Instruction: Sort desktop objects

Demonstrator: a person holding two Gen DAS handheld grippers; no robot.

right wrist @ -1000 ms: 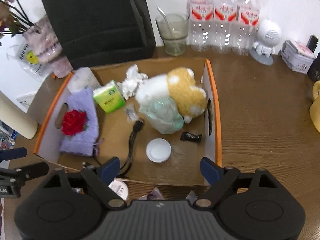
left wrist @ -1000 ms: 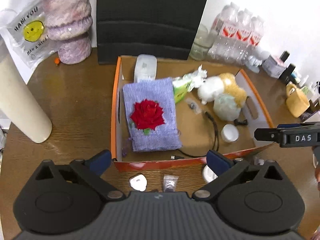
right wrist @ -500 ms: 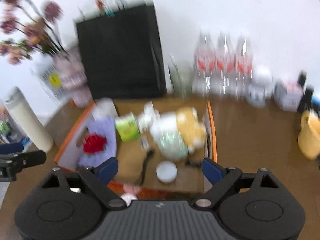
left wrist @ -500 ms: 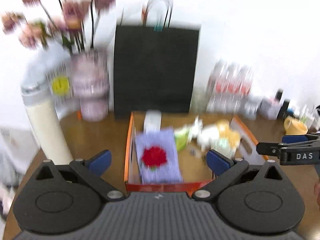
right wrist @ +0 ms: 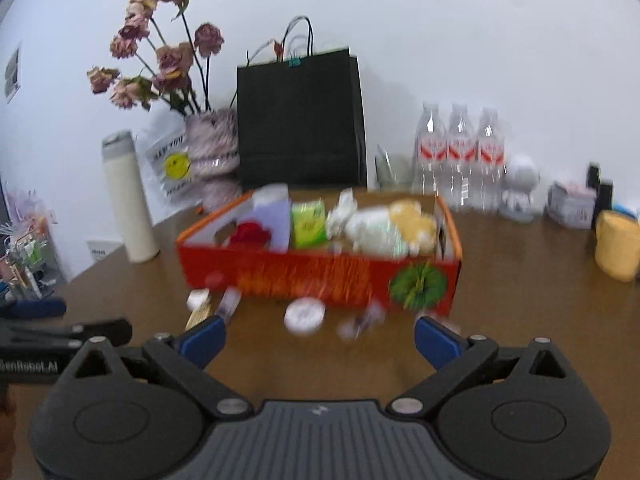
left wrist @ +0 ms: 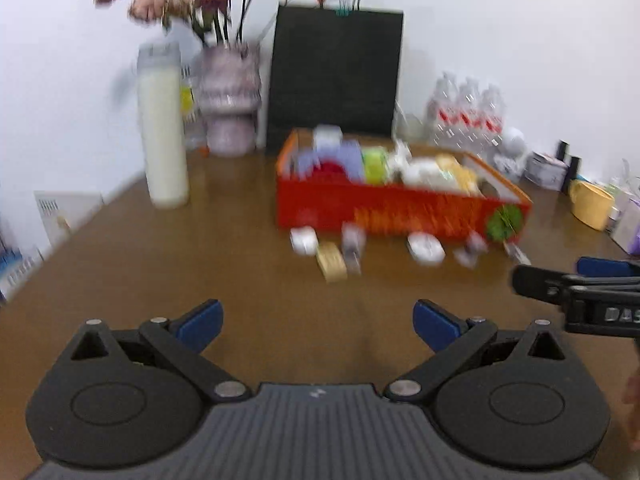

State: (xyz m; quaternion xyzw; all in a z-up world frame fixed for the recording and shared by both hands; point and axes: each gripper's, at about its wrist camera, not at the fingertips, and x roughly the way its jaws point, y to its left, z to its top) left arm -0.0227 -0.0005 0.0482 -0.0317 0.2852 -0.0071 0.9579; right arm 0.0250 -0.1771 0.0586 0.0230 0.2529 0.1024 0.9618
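Both grippers empty and spread wide: left gripper with nothing between its blue pads, right gripper likewise, its jaws having just been opening with nothing between them. Each hangs over bare brown counter, well short of the clutter. Red-orange cardboard box sits mid-counter, already holding a purple pouch with a red rose, a green tissue pack and a white-and-yellow plush toy. Loose items lie on the counter just in front of the box wall: a small white case, a tan rectangular packet, a round white lid-like piece, plus a couple of small blurred sachets, too smeared to name. Looks like a between-picks step, sorting partly done, box partly filled. Next move probably calls for lowering one gripper onto one of the loose pieces; they are flat and low, so the pads need to come nearly down to the counter. Frames are motion-blurred, so detail is poor.
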